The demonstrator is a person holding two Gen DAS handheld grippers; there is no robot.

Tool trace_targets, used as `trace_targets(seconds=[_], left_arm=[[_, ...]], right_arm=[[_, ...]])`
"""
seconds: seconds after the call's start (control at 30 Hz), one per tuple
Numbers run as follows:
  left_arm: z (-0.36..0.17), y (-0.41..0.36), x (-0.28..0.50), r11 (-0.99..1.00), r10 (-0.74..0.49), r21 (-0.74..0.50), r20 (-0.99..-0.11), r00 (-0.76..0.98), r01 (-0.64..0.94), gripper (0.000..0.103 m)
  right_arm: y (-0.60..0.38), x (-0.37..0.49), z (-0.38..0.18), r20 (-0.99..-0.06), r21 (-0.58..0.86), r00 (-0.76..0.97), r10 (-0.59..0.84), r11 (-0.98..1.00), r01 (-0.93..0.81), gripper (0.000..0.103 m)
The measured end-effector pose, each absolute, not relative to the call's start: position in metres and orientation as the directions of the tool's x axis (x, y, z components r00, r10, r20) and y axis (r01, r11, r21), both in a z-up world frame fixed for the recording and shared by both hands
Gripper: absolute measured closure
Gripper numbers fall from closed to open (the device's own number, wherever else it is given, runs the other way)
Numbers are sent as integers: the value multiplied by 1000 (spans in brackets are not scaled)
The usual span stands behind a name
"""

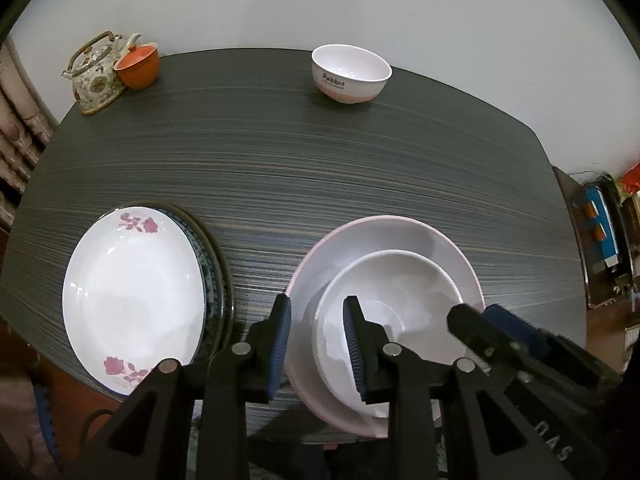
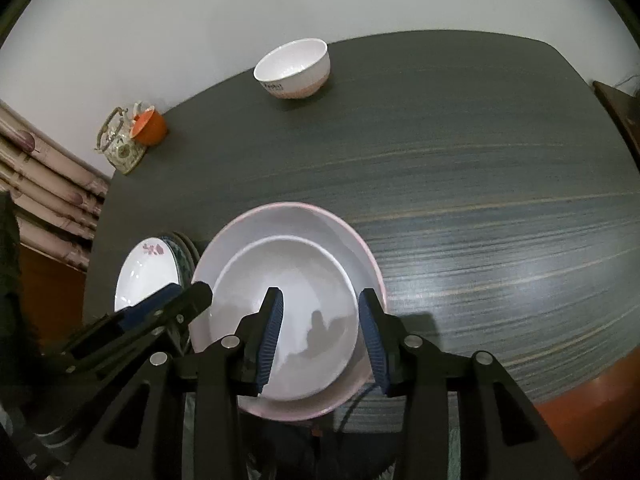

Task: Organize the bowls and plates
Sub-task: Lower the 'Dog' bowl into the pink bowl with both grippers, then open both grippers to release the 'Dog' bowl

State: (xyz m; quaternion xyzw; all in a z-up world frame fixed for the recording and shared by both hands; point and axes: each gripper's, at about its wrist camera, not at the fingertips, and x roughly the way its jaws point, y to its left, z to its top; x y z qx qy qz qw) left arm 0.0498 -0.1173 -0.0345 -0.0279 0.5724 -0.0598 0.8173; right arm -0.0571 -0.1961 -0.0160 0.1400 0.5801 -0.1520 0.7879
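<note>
**Both grippers open around the nested bowls at the table's near edge**

Left gripper [image 1: 318,340] hangs with its jaws apart, straddling the left rims of two nested dishes: its left finger is outside the pink-rimmed bowl [image 1: 440,240], its right finger over the white bowl [image 1: 420,280] nested inside. Neither pad can be seen touching the crockery. The right gripper [image 2: 322,332] is likewise spread wide, its left finger over the white bowl's [image 2: 288,280] interior and its right finger at the right rim of the pink-rimmed bowl [image 2: 360,248]; it clasps nothing.

Just left of the nested pair lies a rose-patterned plate [image 1: 132,292] atop a dark-patterned plate [image 1: 216,272]. Well apart, at the far edge of the dark striped table [image 1: 320,160], stands a small lettered bowl with a pink base [image 1: 350,74]. At the far left corner sit a floral teapot [image 1: 96,80] and an orange cup [image 1: 138,66], touching.
</note>
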Motion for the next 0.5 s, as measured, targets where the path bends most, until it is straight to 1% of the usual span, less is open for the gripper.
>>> trace_targets(seconds=[0.3,0.4,0.5], left_arm=[[-36,-112,63,994,-107,-94,-935,338,54,75],[-35,-110,71,995,-94,-82,-936,339,49,71],[-34,-107,81,997,-79,-67,-936,343,46,70]], right_arm=[[-203,-44,-9,-947,42,309,-93,914,404,65],[-208,-37,-7,-946,33,309,-101,915,402,65],[-214,-29,-6,-944,23,311,-113,915,402,64]])
